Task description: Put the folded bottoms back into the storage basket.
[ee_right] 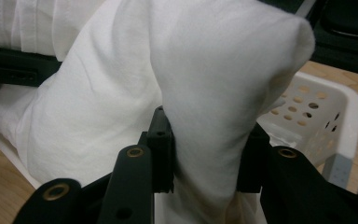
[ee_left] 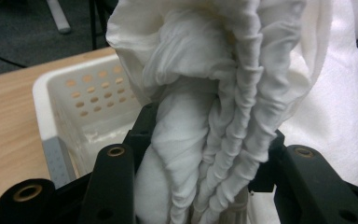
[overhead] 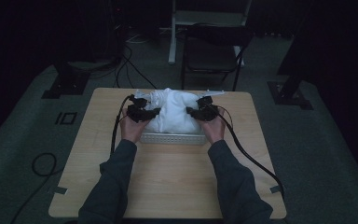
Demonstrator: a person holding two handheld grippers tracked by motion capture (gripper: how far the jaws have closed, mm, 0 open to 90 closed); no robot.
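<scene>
From the high view, a bundled white cloth (overhead: 172,112) sits heaped over a white perforated basket (overhead: 173,138) on the wooden table (overhead: 168,177), between the left gripper (overhead: 151,112) and right gripper (overhead: 192,112). In the left gripper view, the jaws pinch a ruched, gathered fold. In the right gripper view, the jaws clamp a smooth, thick fold above the basket's rim.

The high view looks forward and down from above the person's side of the counter (overhead: 168,172), well back. Each gripper view rides its own tool, looking along the jaws from very close. All three share the white cloth (overhead: 175,112) and basket (ee_left: 88,93).
</scene>
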